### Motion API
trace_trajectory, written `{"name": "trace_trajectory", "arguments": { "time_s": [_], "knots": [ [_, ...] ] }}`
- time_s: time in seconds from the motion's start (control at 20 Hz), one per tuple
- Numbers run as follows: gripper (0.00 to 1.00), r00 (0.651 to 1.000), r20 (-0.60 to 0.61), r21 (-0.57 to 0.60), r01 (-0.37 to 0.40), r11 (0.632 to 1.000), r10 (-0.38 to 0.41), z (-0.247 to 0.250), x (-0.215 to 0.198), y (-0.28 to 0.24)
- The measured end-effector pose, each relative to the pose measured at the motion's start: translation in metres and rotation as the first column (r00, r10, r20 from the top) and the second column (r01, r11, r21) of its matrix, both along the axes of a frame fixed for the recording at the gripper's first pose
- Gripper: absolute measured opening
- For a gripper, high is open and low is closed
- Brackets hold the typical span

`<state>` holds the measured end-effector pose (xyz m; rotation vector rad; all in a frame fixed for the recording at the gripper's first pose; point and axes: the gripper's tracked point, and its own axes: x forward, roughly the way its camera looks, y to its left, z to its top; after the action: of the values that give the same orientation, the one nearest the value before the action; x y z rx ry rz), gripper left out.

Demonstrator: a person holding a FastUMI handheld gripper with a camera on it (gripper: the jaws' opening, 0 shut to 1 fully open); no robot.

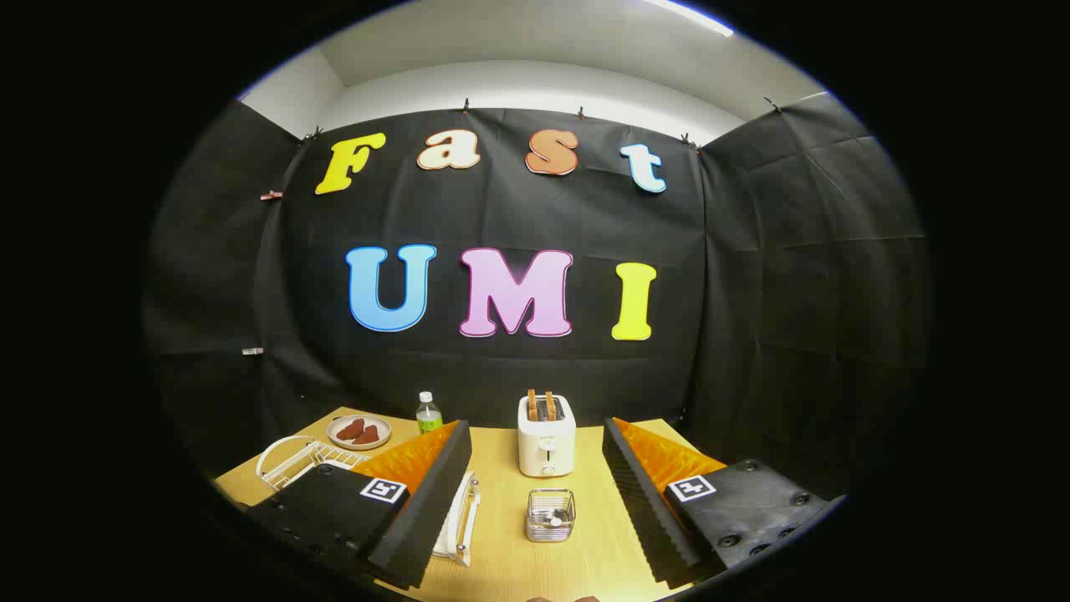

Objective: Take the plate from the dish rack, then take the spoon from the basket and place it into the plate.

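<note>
My gripper (536,426) is open, raised above a wooden table (501,568), with nothing between its fingers. A small wire basket (550,514) stands on the table between the fingers, and a bit of metal inside it looks like the spoon (553,521). A white wire dish rack (292,460) sits to the left, largely hidden behind the left finger. A white curved rim (458,522) showing just inside that finger looks like the plate standing on edge in the rack.
A white toaster (546,436) with two slices of toast stands beyond the basket. At the table's far left are a round plate with brown food (359,431) and a small water bottle (428,412). Black cloth walls close the booth behind and to both sides.
</note>
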<state>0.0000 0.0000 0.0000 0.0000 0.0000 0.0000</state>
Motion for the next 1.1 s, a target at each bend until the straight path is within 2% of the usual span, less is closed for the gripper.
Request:
{"name": "trace_trajectory", "arguments": {
  "time_s": [0.25,0.8,1.0,1.1],
  "knots": [
    [0.97,1.000,0.010,-0.003,0.017,1.000,-0.017,0.003,0.004,-0.002],
    [0.97,0.999,-0.007,-0.005,-0.035,0.999,0.035,0.004,0.019,0.023],
    [0.97,0.998,-0.035,-0.001,-0.049,0.999,0.049,0.001,0.027,0.032],
    [0.97,0.992,-0.104,0.020,-0.069,0.997,0.070,-0.011,0.032,0.041]
  ]
}}
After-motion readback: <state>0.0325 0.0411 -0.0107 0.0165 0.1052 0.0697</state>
